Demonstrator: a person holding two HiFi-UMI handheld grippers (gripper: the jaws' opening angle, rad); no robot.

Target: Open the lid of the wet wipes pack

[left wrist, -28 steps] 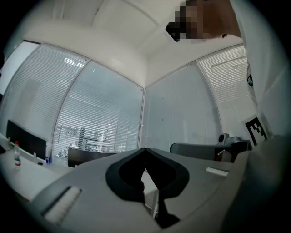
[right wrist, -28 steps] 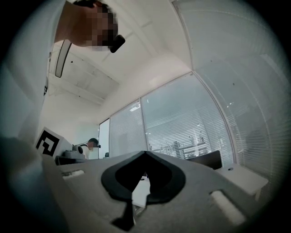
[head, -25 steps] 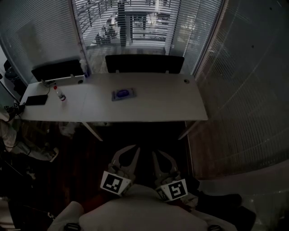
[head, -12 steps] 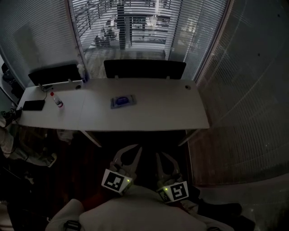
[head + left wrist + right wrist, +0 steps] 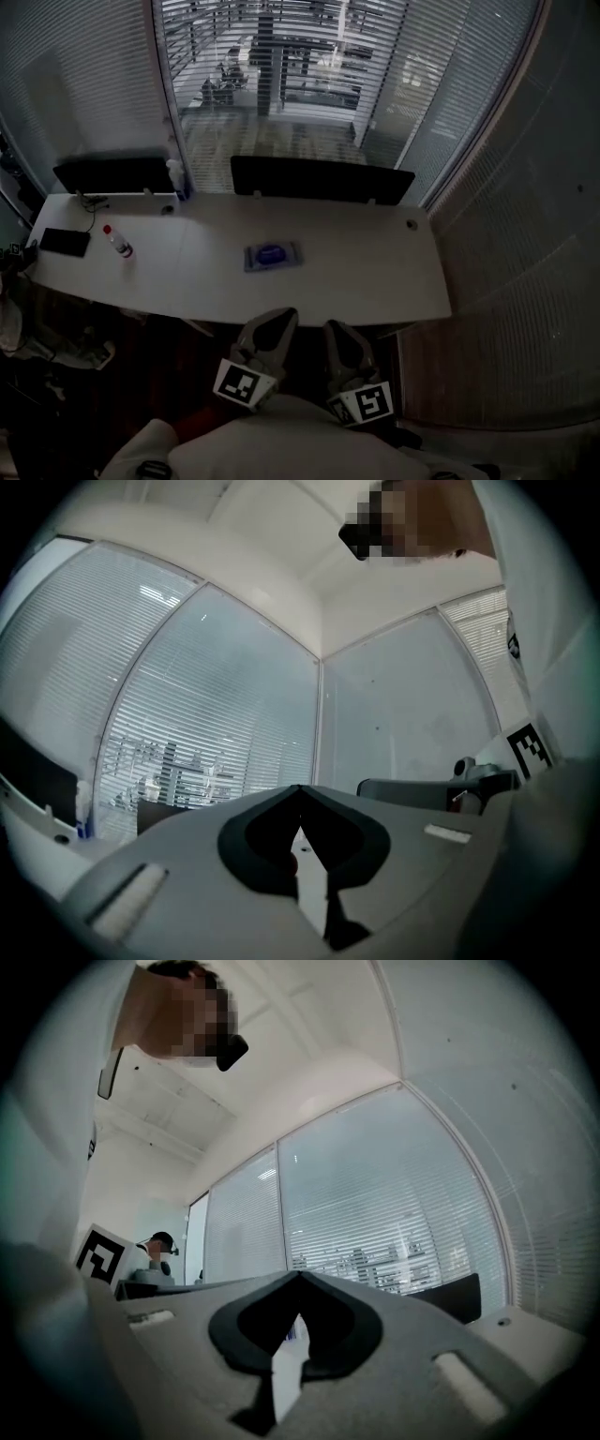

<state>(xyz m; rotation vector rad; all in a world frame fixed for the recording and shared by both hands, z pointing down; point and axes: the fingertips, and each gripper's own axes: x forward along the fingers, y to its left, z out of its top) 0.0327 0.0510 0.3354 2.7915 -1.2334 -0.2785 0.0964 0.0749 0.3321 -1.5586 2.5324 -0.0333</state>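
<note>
Both grippers low, close to body: left gripper point(image 5: 270, 326) and right gripper point(image 5: 345, 336), jaws pressed together on each, nothing pinched. Wet wipes pack point(image 5: 272, 255) flat mid white table point(image 5: 375, 281) – well apart from grippers. Small bottle point(image 5: 119, 243), black phone point(image 5: 65, 242) at table's left end.

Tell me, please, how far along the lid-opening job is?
Nothing looks done: the wet wipes pack lies untouched on the table, its lid apparently shut. In hand: left tongs and right tongs, both closed and empty, hang short of the table edge. Left: reach, steady the pack, lift the lid.
</note>
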